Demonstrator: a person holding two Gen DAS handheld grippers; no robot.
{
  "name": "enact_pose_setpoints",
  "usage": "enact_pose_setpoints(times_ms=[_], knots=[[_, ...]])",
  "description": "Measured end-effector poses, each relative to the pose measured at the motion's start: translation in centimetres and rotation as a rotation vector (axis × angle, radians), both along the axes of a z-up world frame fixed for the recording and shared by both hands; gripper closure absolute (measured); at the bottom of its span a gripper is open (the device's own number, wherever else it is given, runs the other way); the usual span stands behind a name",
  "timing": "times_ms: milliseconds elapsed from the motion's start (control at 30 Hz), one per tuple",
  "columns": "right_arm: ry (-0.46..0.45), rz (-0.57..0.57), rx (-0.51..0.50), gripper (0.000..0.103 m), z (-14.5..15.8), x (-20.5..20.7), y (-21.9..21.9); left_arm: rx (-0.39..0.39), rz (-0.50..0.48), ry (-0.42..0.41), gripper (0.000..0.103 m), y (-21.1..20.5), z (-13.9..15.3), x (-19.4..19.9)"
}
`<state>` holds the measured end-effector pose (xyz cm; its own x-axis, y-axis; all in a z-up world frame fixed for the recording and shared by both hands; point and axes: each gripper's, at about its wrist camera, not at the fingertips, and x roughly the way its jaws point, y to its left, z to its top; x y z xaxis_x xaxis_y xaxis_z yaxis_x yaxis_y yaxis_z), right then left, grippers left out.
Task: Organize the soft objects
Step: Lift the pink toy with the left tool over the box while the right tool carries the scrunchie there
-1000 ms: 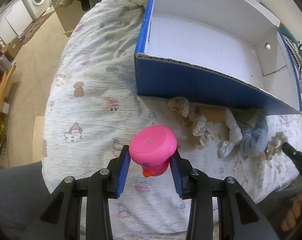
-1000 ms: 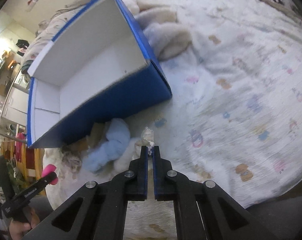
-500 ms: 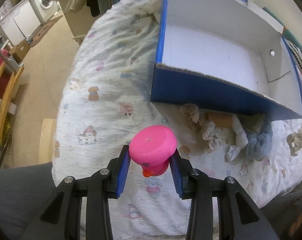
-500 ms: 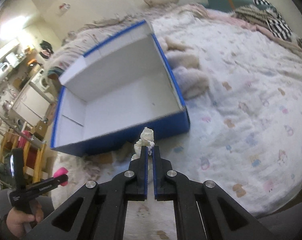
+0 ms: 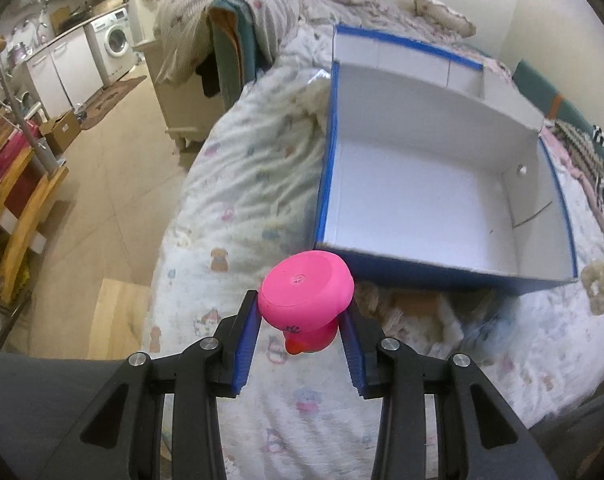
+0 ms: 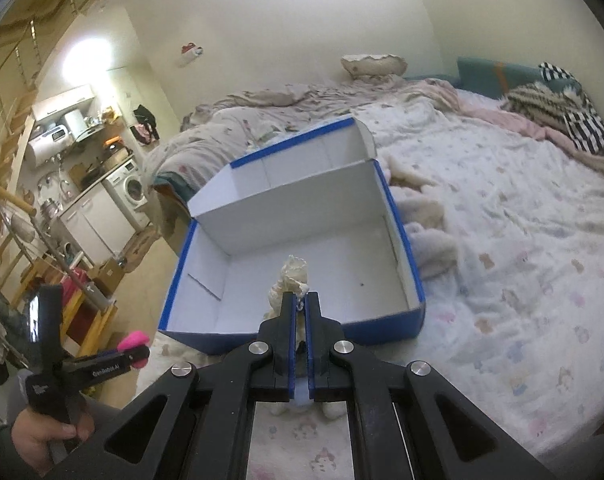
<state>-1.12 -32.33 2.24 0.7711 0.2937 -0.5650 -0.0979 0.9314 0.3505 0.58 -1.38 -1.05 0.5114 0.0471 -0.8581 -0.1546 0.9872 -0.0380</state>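
Observation:
My left gripper (image 5: 302, 312) is shut on a pink rubber duck (image 5: 306, 296), held above the bed in front of the near left corner of the open blue box (image 5: 421, 184). The duck also shows in the right wrist view (image 6: 133, 339). My right gripper (image 6: 300, 300) is shut on a cream lace scrunchie (image 6: 290, 280), held up just in front of the box's near wall (image 6: 373, 330). The scrunchie shows at the right edge of the left wrist view (image 5: 603, 276). The box is white inside and empty.
More soft items lie blurred on the printed bedsheet (image 5: 242, 184) by the box's near wall (image 5: 405, 312). Fluffy cream pieces (image 6: 425, 236) lie right of the box. The bed's edge and floor (image 5: 114, 168) are at the left. Striped bedding (image 6: 557, 108) lies far right.
Both grippers have risen and tilted up toward the box. The right gripper lifted the scrunchie off the bed to the box's near wall. The duck stays gripped.

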Motion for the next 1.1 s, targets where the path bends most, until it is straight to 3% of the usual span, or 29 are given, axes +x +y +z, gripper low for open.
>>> enact_pose_setpoints(times_ms=[367, 800, 1100], knots=[[0.01, 0.053, 0.0, 0.097, 1.1, 2.3, 1.1, -0.002, -0.07, -0.042, 0.068, -2.1, 3.3, 2.5], [0.017, 0.077, -0.036, 0.097, 1.9, 7.2, 1.6, 0.042, -0.132, -0.054, 0.068, -4.5, 4.3, 7.1], [0.061, 0.104, -0.053, 0.097, -0.5, 10.8, 2.8, 0.077, -0.196, -0.041, 0.068, -7.6, 3.0, 10.9]])
